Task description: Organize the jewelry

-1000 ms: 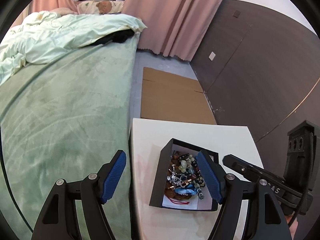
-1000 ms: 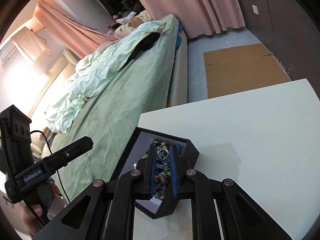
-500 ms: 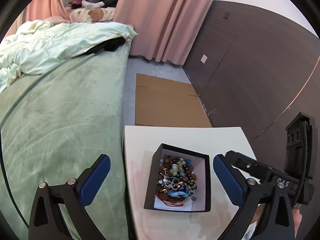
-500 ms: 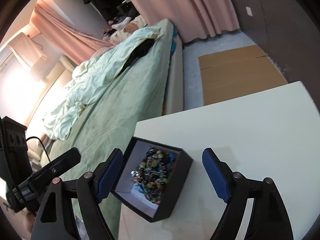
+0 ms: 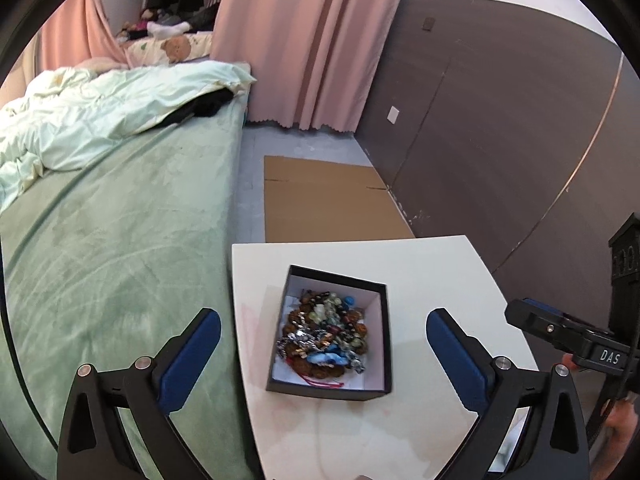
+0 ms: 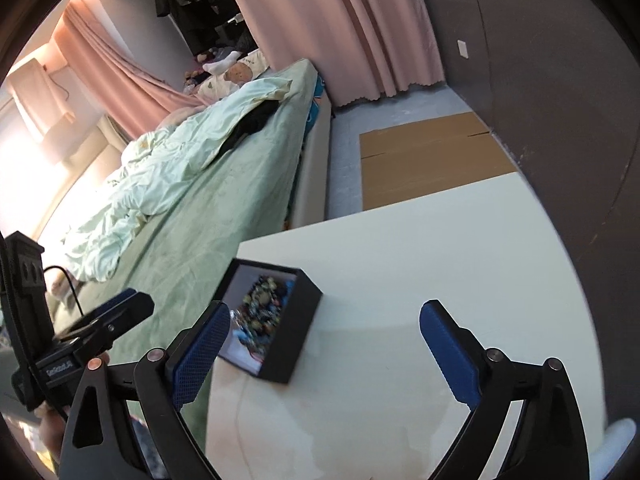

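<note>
Since a second ago both tools have backed off and up from the box, and the right gripper [image 6: 324, 354], then pinched together over the beads, now stands with jaws wide apart and empty; the left gripper [image 5: 323, 354] has widened its jaws too and holds nothing. Bed [image 5: 120, 240]: soft green cover, rumpled pale quilt, running along the left of the worktop [image 5: 432, 280]. Worktop: white, smooth, hard, faint stains near the front. Cardboard sheet [image 5: 320, 200] flat on the floor beyond it. Box [image 5: 386, 340]: black, square, stiff-walled, white-lined, open on top, standing on the worktop near the bed-side edge. Jewelry [image 5: 324, 334]: tangled heap of round glossy beads, silver links, a blue piece, a red cord, lying in the box. Judgement: light, loose, slippery, likely to snag and lift in a clump; best pinched at one exposed strand on top of the heap.
</note>
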Tool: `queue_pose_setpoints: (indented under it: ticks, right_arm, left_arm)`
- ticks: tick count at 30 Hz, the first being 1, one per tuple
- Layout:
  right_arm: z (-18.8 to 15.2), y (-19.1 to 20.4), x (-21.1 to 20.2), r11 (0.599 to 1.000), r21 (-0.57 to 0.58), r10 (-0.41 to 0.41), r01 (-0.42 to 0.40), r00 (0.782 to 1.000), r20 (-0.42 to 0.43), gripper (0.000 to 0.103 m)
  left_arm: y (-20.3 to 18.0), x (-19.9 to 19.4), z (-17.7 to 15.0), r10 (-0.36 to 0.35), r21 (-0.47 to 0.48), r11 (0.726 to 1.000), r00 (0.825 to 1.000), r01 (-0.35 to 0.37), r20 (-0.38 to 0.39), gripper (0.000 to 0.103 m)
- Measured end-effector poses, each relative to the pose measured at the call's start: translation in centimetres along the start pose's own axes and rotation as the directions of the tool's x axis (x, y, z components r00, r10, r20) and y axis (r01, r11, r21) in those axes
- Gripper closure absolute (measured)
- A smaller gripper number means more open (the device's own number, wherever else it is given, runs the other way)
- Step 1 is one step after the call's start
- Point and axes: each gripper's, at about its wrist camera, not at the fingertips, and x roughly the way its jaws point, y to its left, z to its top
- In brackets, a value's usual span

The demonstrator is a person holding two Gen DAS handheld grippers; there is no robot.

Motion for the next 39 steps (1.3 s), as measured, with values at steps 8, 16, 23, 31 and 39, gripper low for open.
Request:
queue_pose_setpoints:
  ticks: [8,16,23,31,39]
  right_arm:
    - [-1.0,-1.8,-3.6,0.999,-0.028,-0.03,0.031,0.998,0.047,0.007]
    - [-1.4,-2.5,-6.8,0.998,-0.056,0.0,0.003,0.998,0.059,0.007]
    - [-2.6,-0.9,-9.6,0.991,-0.12,0.069,-0.057,0.993,0.101,0.007]
    - [-4.3,0.1,-10.5,0.982,-0.189,0.05,-0.029,0.993,0.107,0.007]
    - [-4.9,-0.2,-10.8,0.981,-0.195,0.047,-0.022,0.991,0.126,0.007]
  left_arm:
    - [-2.6,-3.1,-0.7,0.016,0.05,0.999,0.996,-0.02,0.085,0.0]
    - [-4.5,-6.3,-1.7,0.028,0.084,0.996,0.988,-0.041,0.15,0.0]
    - [-5.6,-8.7,-3.1,0.03,0.112,0.992,0.98,-0.053,0.199,0.0]
    - [-5.7,-10.0,-4.2,0.04,0.125,0.99,0.972,-0.071,0.232,0.0]
    - [-5.3,-10.1,-4.2,0.057,0.081,0.994,0.968,-0.079,0.245,0.0]
